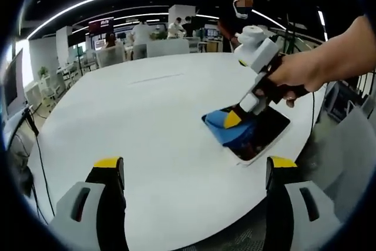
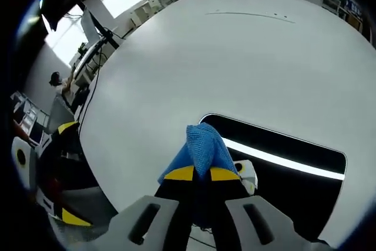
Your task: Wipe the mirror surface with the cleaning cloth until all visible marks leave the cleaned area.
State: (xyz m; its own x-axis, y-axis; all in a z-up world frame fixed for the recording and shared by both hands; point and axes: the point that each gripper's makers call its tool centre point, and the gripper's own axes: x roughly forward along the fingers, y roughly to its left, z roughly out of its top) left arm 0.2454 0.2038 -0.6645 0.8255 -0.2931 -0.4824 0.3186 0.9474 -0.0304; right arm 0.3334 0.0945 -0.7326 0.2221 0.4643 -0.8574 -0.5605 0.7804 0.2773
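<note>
**Right tongs pinching the cloth on the mirror, left ones just hanging around**

Right tongs (image 2: 201, 174) are pressed together on our blue cloth (image 2: 202, 148), and in the left gripper view we can see the same pair (image 1: 235, 119) pushing the cloth (image 1: 226, 126) down onto the near end of the mirror (image 1: 267, 133). Left tongs (image 1: 197, 171) sit spread wide with nothing between them, hovering over the white table (image 1: 147, 121) well apart from the mirror.

The mirror (image 2: 282, 145) lies flat near the table's edge, dark glass with a ceiling light reflected across it. We can't make out any actual marks on it from here, too small and too glary.

What worries us:
- Nothing is holding the mirror down. A hard sideways swipe could skate it toward the edge, maybe off.
- The cloth is bunched, so only a small patch probably touches the glass. Easy to leave streaks.
- A loose pinch plus drag could pull the cloth out mid-stroke.
</note>
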